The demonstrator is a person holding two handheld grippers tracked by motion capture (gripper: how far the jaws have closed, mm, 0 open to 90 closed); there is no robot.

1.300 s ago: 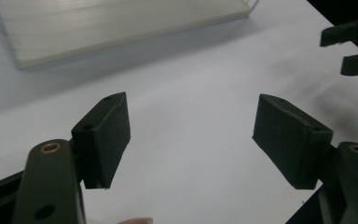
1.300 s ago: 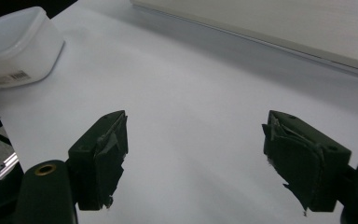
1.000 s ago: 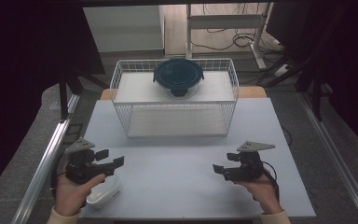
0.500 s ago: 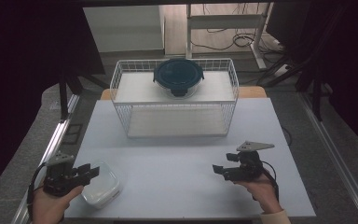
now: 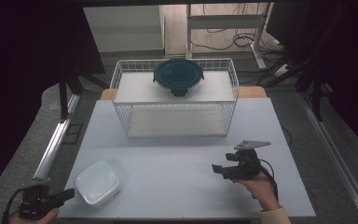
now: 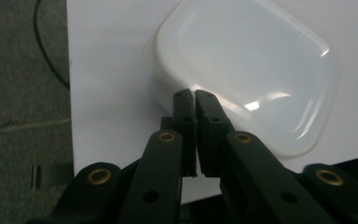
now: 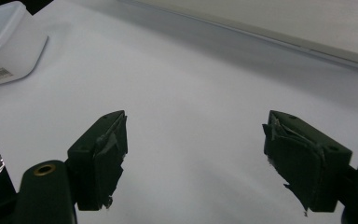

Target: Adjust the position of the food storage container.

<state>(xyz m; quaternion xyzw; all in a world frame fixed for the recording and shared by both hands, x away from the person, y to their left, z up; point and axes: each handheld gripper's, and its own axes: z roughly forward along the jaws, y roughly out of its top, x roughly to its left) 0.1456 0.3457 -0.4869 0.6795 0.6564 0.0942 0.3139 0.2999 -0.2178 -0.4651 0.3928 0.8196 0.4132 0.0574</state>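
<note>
A white plastic container (image 5: 98,183) with a lid rests on the white table (image 5: 182,154) near its front left corner. My left gripper (image 5: 70,192) hangs just off that corner, its tips pointing at the container's side. In the left gripper view the jaws have just been closing and now meet at the tips (image 6: 195,95) with nothing between them, the container (image 6: 247,70) lying right beyond. My right gripper (image 5: 216,168) hovers at the front right, jaws wide apart (image 7: 195,123) over bare table. The container (image 7: 4,42) appears far off in the right gripper view.
A white wire basket (image 5: 175,103) stands at the back middle of the table. On top of it sits a dark round lidded bowl (image 5: 178,75). Dark floor and a metal rail (image 5: 51,149) run along the table's left side.
The left hand has drawn back from above the container to the table's front left corner and sunk lower. Its jaws have closed. The container lies uncovered. The right hand stayed put.
</note>
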